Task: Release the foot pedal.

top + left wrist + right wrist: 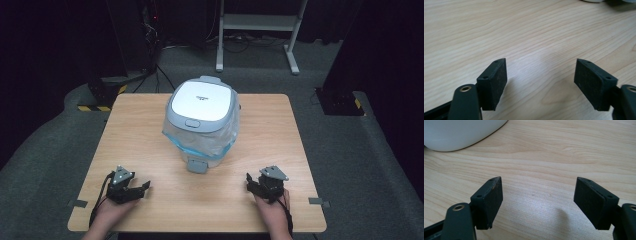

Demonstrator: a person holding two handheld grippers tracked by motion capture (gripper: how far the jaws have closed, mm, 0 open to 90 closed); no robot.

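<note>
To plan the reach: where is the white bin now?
In the high view, the white bin stands mid-table, toward the far edge, beyond both tongs.

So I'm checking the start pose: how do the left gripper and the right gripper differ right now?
The left gripper points right across the table, while the right gripper points left. The left gripper sits nearer the table's front edge; the right gripper is a bit nearer the bin. Both have open jaws with nothing between them, and each is held in a hand low over the wood.
</note>
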